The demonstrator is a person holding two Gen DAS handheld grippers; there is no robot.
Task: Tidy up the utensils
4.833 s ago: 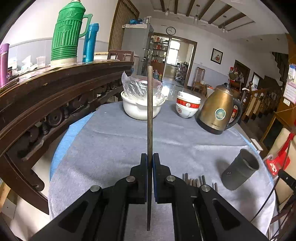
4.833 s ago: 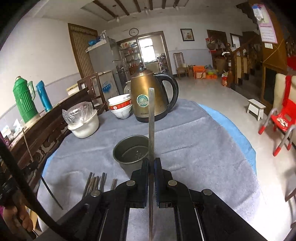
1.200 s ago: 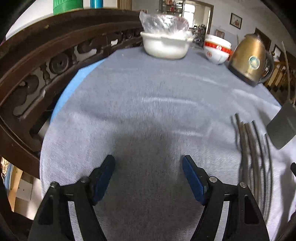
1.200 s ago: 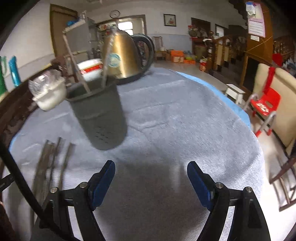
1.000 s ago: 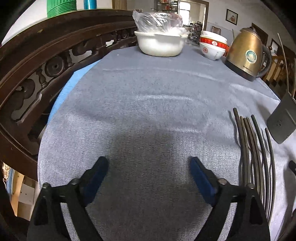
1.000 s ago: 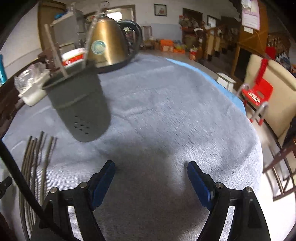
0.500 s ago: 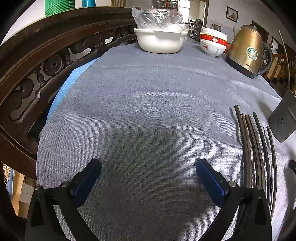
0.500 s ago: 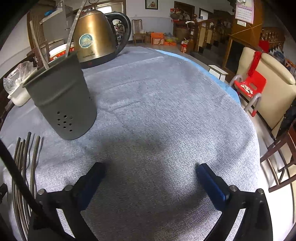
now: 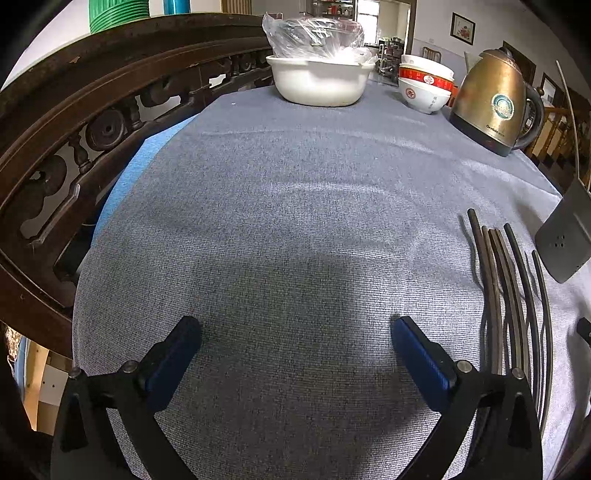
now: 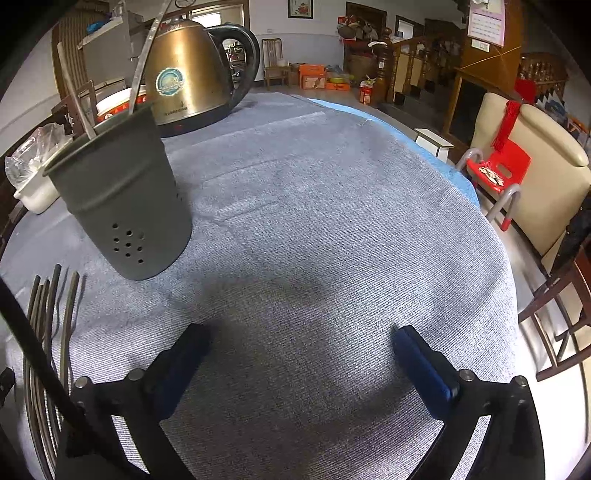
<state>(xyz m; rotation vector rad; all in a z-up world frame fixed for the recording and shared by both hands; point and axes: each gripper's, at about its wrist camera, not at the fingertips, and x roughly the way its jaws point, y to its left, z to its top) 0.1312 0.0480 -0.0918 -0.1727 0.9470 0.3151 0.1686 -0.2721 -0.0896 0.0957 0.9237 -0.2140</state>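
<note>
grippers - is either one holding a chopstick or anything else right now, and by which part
Nothing is held. The left gripper and right gripper both stand open over bare cloth; the loose chopsticks lie on the table.

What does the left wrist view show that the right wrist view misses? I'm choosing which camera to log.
Only the left wrist view shows the carved wooden rail and the green flask. Only the right wrist view shows the grey holder's open rim, two chopsticks standing inside, and the red chair. Both show the loose chopsticks on the cloth, the holder, the brass kettle, the white basin, and open, empty jaws.
</note>
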